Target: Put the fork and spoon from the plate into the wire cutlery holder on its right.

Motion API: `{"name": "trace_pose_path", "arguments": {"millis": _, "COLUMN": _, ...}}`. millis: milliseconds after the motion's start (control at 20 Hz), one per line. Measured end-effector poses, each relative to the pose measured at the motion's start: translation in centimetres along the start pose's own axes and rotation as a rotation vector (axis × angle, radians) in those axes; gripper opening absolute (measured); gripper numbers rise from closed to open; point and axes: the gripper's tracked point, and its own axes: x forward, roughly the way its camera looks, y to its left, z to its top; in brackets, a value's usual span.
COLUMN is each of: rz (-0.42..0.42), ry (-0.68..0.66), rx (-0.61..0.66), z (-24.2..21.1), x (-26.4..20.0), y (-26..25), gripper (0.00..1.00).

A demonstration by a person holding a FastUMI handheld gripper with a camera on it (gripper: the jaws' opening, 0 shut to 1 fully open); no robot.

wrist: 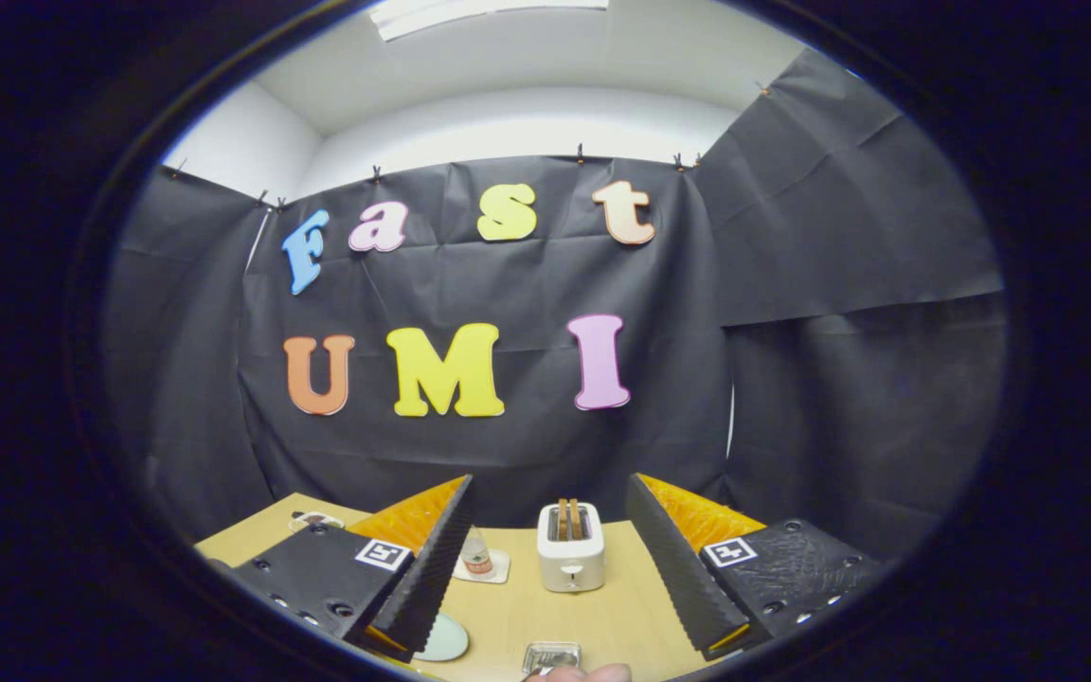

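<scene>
Gripper view, gripper (550, 568) with fingers spread wide apart over the wooden table (621, 616), holding nothing, white toaster (571, 547) just beyond them, small bottle (476, 554) on a coaster beside it, plate (444, 639) edge by the left finger, fork and spoon hidden.

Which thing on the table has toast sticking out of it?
The white toaster, standing beyond the open jaws of the gripper, with two brown slices in its slots. The small bottle beside it on a coaster has none.
</scene>
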Motion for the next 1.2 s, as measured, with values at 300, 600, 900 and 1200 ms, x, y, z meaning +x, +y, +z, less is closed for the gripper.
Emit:
{"name": "trace_pose_path", "arguments": {"millis": 300, "rz": 0.010, "ry": -0.044, "rx": -0.021, "z": 1.4, "x": -0.4, "y": 0.8, "gripper": 0.96}}
{"name": "trace_pose_path", "arguments": {"millis": 600, "rz": 0.009, "ry": -0.031, "rx": -0.020, "z": 1.2, "x": -0.6, "y": 0.9, "gripper": 0.96}}
{"name": "trace_pose_path", "arguments": {"millis": 900, "rz": -0.001, "ry": -0.049, "rx": -0.019, "z": 1.6, "x": -0.6, "y": 0.9, "gripper": 0.96}}
{"name": "trace_pose_path", "arguments": {"millis": 1200, "rz": -0.007, "ry": -0.040, "rx": -0.021, "z": 1.6, "x": -0.6, "y": 0.9, "gripper": 0.96}}
